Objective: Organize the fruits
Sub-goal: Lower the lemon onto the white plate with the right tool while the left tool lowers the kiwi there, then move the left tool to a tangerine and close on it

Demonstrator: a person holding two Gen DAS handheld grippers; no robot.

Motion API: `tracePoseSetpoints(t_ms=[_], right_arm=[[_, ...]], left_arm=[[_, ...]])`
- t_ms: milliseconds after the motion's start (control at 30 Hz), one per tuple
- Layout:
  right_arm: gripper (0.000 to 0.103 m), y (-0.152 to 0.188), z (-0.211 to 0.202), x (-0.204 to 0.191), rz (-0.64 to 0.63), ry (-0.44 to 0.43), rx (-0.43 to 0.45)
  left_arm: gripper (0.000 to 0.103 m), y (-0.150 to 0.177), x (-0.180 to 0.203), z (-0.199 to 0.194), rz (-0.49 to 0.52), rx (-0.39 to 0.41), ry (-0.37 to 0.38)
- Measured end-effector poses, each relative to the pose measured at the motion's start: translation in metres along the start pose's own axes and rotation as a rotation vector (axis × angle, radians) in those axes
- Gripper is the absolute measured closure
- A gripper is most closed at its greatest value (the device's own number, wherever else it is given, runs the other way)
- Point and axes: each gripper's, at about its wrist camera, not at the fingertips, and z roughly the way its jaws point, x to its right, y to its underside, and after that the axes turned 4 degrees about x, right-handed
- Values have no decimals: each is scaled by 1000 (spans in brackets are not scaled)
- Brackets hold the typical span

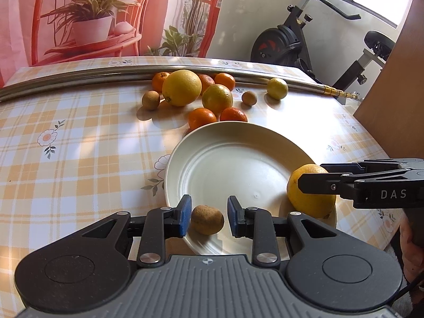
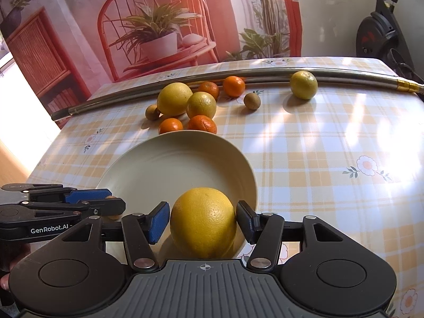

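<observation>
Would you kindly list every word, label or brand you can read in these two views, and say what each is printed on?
"DAS", white letters on the side of the right gripper, cut off at the picture's edge.
"GenRobot.AI", white letters on the side of the left gripper, followed by a dash.
Nothing else is readable: the fruits, white plate and checked tablecloth carry no text.

both wrist views sit close behind their jaws, tilted down across the tabletop point(image 1: 79, 159); left and right share the plate point(image 1: 212, 137) point(image 2: 238, 164) and fruit pile beyond.
</observation>
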Motion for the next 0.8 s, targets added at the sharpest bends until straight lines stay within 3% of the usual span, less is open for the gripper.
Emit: tracePoseSetpoints(t_ms=[333, 533, 800], right_arm=[[51, -24, -19, 8, 5, 7, 90], [51, -44, -27, 19, -12, 35, 142], [51, -72, -28, 32, -36, 44, 204]], left_arm=[[72, -29, -12, -23, -41, 91, -15], [72, -55, -30, -38, -74, 151, -53], [72, -83, -44, -43, -41, 191, -129]])
